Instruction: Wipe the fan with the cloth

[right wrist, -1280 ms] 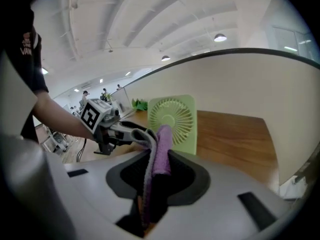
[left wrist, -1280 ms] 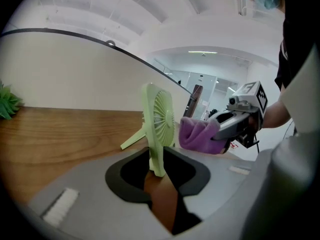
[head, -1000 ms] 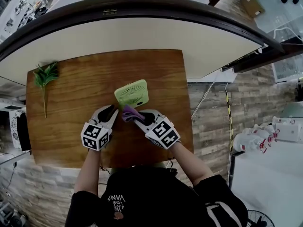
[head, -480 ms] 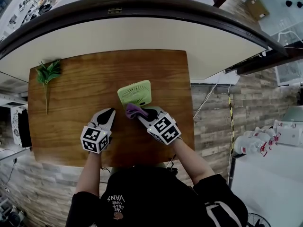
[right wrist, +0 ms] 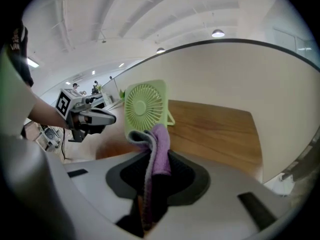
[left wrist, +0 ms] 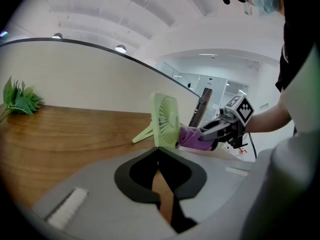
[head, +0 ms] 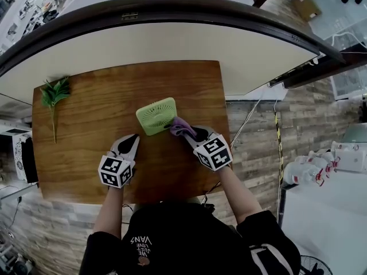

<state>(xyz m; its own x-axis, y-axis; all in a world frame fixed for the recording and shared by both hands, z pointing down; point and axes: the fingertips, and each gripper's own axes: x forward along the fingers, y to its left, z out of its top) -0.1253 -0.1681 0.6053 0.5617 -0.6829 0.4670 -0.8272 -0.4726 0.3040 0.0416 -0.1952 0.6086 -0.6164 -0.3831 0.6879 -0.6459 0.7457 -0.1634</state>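
A small green square fan [head: 156, 116] stands on the wooden table [head: 92, 125], propped on its kickstand. My right gripper [head: 192, 133] is shut on a purple cloth [head: 180, 126], and the cloth's bunched end touches the fan's right edge. In the right gripper view the cloth [right wrist: 159, 151] hangs between the jaws just below the fan [right wrist: 144, 105]. My left gripper [head: 131, 142] sits near the fan's front left corner, apart from it; its jaws are closing to shut with nothing between them. The left gripper view shows the fan [left wrist: 166, 120] edge-on with the cloth [left wrist: 192, 138] pressed beside it.
A green plant sprig [head: 54, 93] lies at the table's far left corner. A curved cream counter with a dark rim [head: 172, 16] runs behind the table. The table's right edge [head: 227, 125] is close to my right gripper, with brick-pattern floor beyond.
My right gripper carried the cloth from the fan's front edge round to its right side. The left gripper's jaws closed and it stayed put.
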